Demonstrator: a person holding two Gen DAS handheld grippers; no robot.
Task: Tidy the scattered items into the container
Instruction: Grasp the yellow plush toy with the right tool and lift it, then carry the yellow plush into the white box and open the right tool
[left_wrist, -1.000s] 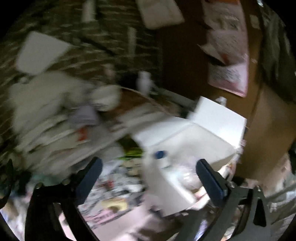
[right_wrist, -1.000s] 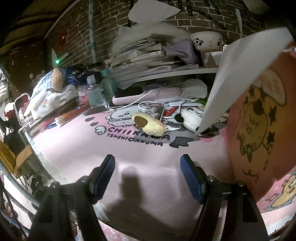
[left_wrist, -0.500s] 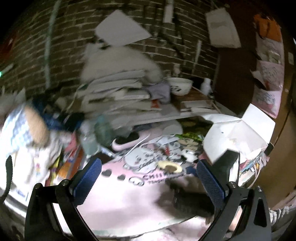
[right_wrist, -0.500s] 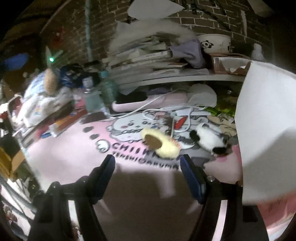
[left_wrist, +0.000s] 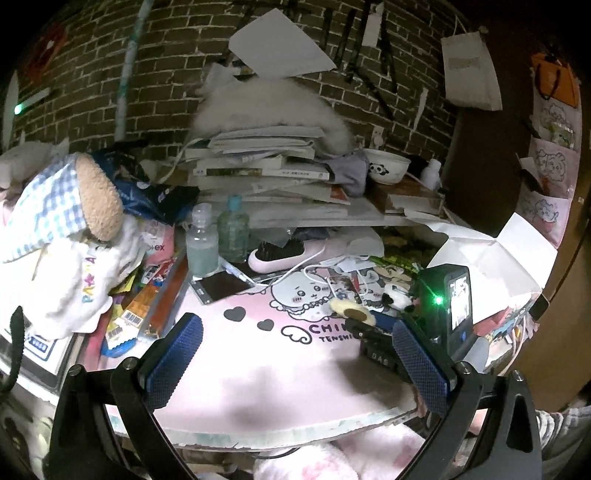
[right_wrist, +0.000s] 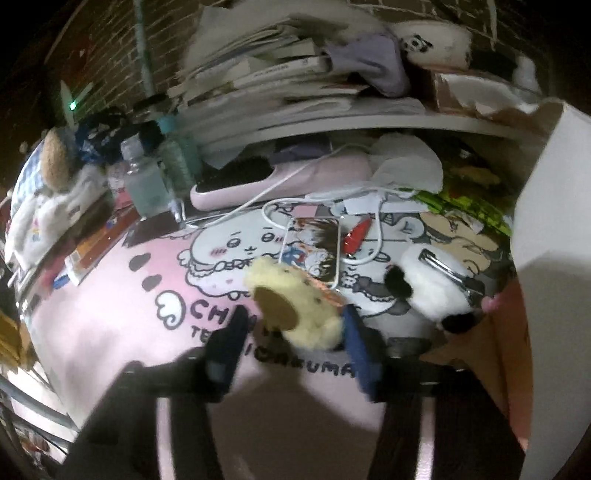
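The right gripper (right_wrist: 291, 328) has its fingers apart on either side of the yellow plush toy (right_wrist: 295, 306) lying on the pink surface (right_wrist: 110, 314), not clamped on it. The white box (left_wrist: 491, 258) stands just to its right. The left gripper (left_wrist: 295, 354) hangs back above the surface, spread wide with nothing between its fingers.

Right gripper (right_wrist: 291, 325): jaws set either side of a yellow plush piece (right_wrist: 295, 304) on the pink printed mat (right_wrist: 110, 314); contact is blurred and cannot be judged. Just right of it, a white-and-black plush clip (right_wrist: 432, 288) is laid beside the white box flap (right_wrist: 554, 192). Behind are seen a photo card (right_wrist: 314, 247), red clip (right_wrist: 356, 234), white cable (right_wrist: 376, 221), pink hairbrush (right_wrist: 280, 179), two bottles (right_wrist: 146, 184) and stacked books (right_wrist: 280, 85).
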